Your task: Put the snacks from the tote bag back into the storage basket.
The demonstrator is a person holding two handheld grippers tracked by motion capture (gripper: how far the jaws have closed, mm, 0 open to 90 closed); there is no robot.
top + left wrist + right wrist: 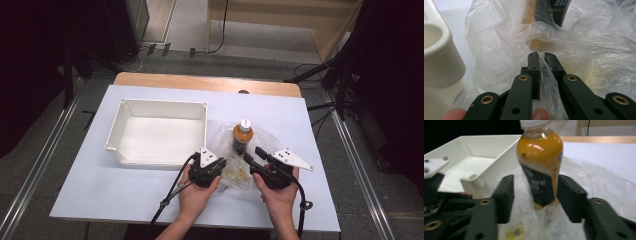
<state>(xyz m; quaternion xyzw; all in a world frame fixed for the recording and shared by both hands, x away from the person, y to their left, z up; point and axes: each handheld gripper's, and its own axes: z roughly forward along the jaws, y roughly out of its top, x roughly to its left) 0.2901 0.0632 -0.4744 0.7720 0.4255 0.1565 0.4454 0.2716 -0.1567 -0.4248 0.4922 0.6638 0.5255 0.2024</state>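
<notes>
The left tongs (541, 56) are clamped on a fold of the clear plastic bag (499, 45), with the film pinched between the nearly touching pads, just in front of the bottle as seen from the person's side. The right tongs (535, 195) stand part-way apart, one jaw on each side of the lower body of the bottle (539, 162); a gap shows on both sides, so the pads do not press on it and nothing is gripped there. The bottle, filled with orange liquid and fitted with a white cap, stands upright inside the crumpled bag, with film gathered around its base. In the high view the left hand (196, 192) and right hand (278, 192) lie nearest the person, the bottle (242, 136) just beyond them, and the white tray (131, 107) to the left of the bottle, close to the bag but apart from it. All rest on the table (300, 120), whose pale sheet extends beyond the bottle to a wooden edge. Judged from this arrangement, the work in hand is freeing the bottle from the bag. Hazards: the bottle is unsupported while the right jaws stand clear of it, so a pull on the film by the left tongs could drag its base and tip it toward the tray. If the right jaws close with film between pad and bottle, the grip may slip. The thin film may also tear under the left clamp.
</notes>
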